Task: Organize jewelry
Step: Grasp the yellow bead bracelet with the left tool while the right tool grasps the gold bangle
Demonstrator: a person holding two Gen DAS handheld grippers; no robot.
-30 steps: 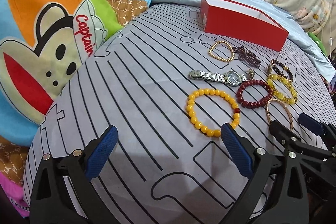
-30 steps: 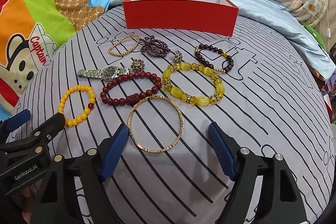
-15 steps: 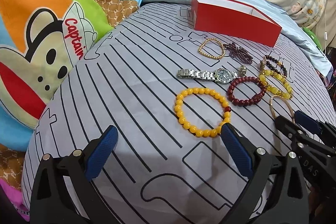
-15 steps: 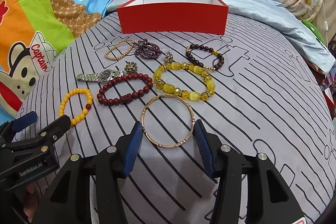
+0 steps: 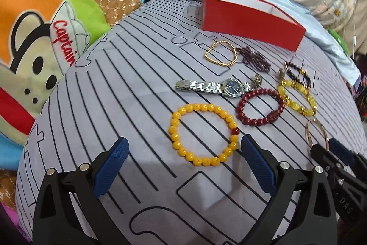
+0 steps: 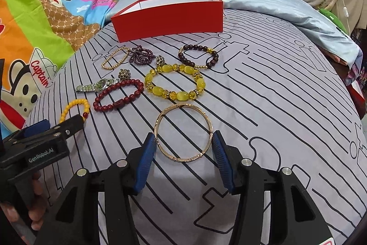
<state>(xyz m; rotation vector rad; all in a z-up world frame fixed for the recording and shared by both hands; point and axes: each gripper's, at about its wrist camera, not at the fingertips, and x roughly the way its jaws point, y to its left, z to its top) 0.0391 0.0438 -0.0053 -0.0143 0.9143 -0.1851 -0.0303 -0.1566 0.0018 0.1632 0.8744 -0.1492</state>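
We see the right gripper [image 6: 183, 148] clenched on the rose-gold bangle [image 6: 183, 132], pads touching both its sides, just in front of the yellow bead bracelet [image 6: 175, 82].

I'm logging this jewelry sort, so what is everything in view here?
open red cardboard box: 1, red, far end of bedspread
gold bead bracelet: 1, gold, near box
purple bead strand: 1, purple, beside it
dark brown bead bracelet: 1, right of strand
silver metal watch: 1, left
dark red bead bracelet: 1, centre
yellow glass bead bracelet: 1, centre
orange bead bracelet: 1, before left gripper
rose-gold metal bangle: 1, clamped by right gripper
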